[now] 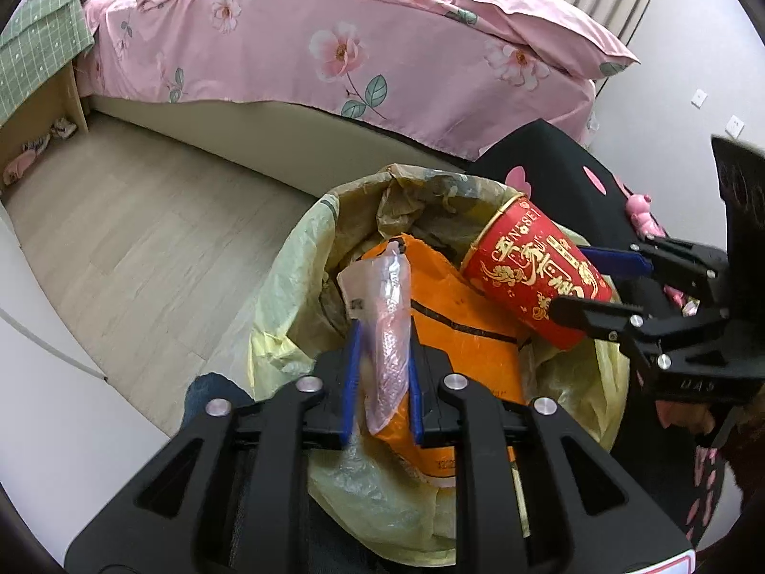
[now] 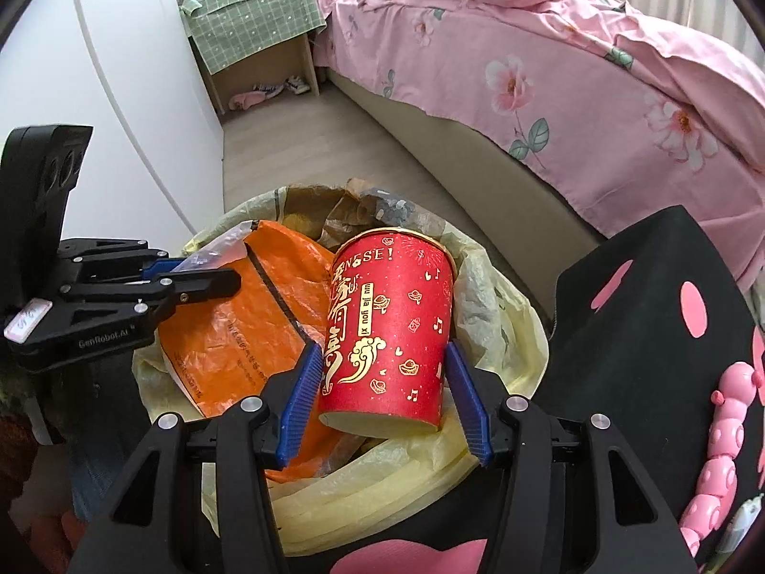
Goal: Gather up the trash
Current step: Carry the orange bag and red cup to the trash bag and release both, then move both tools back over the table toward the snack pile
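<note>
A bin lined with a yellow bag (image 1: pixel 282 315) (image 2: pixel 511 335) stands on the floor, holding an orange plastic package (image 1: pixel 459 306) (image 2: pixel 239 335). My left gripper (image 1: pixel 382 335) is shut on a clear pinkish plastic wrapper (image 1: pixel 389 315) and holds it over the bin; the left gripper also shows in the right wrist view (image 2: pixel 224 272). My right gripper (image 2: pixel 382 354) (image 1: pixel 569 282) holds a red paper cup (image 2: pixel 389 330) (image 1: pixel 535 272) with gold print between its blue pads, above the bin's mouth.
A bed with a pink floral quilt (image 1: pixel 334 48) (image 2: pixel 550 71) runs behind the bin. A black cushion with pink spots (image 2: pixel 660 325) sits right of the bin. A small cabinet under a green cloth (image 2: pixel 258 24) stands at the far wall. Wood floor (image 1: pixel 143 239) lies left.
</note>
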